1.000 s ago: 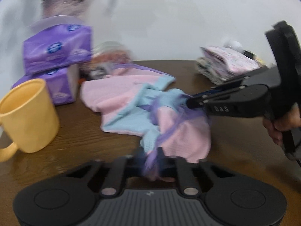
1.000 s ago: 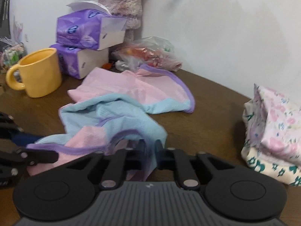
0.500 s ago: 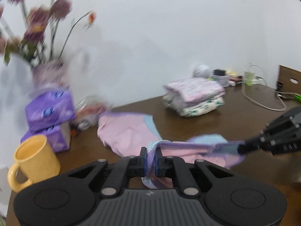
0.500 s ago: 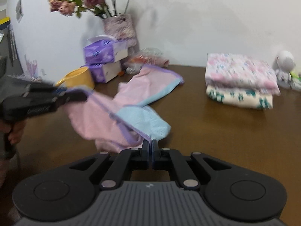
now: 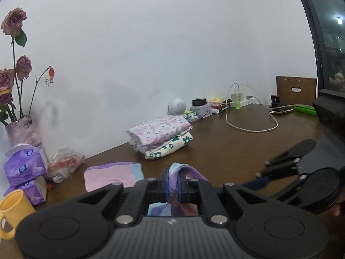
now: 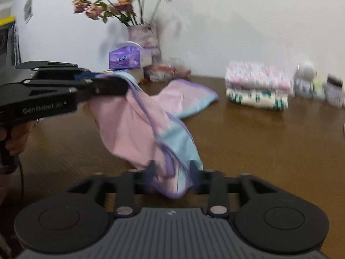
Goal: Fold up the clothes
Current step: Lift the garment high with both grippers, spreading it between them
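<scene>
In right view, cloth hanging from left tool

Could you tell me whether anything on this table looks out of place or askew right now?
Mostly no. The pink and blue cloth with purple trim is bunched and hangs unevenly between the left gripper and the right gripper, one end trailing on the brown wooden table. The folded floral clothes sit in a neat stack.
</scene>
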`<state>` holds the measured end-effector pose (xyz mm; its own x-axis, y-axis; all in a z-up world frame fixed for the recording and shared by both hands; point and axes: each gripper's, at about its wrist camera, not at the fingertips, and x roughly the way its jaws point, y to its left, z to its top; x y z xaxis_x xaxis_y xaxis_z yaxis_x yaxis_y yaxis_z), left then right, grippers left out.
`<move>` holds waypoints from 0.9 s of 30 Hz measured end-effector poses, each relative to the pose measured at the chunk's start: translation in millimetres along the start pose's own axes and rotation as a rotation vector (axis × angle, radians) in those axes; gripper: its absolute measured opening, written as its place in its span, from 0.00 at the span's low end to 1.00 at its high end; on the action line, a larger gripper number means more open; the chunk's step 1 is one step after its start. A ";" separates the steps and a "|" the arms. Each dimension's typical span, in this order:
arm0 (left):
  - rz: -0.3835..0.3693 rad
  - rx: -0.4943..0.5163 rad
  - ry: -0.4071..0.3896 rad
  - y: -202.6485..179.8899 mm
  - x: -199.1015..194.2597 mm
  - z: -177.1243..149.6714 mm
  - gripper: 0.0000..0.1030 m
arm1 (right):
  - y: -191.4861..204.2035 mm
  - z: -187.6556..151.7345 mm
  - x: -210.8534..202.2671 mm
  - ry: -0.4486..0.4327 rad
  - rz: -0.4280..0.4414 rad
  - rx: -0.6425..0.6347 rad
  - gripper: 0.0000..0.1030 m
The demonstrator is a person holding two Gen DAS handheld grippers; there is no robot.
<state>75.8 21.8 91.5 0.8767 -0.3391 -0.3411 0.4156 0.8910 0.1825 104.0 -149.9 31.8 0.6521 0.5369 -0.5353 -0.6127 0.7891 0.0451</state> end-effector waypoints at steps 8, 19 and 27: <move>0.040 -0.014 0.037 -4.6 -8.7 -10.7 0.07 | 22.8 19.8 17.6 -0.039 -0.065 -0.151 0.08; 0.016 -0.038 0.132 -32.5 -4.5 -40.5 0.27 | -3.6 14.0 -46.9 -0.290 -0.099 0.104 0.04; 0.022 -0.040 0.169 -47.7 -0.7 -49.6 0.42 | -21.5 1.5 -76.7 -0.376 -0.003 0.234 0.04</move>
<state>43.3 -5.4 37.3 0.8308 -0.2673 -0.4881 0.3842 0.9101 0.1555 67.8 -207.6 73.1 0.7972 0.5719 -0.1934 -0.5213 0.8136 0.2574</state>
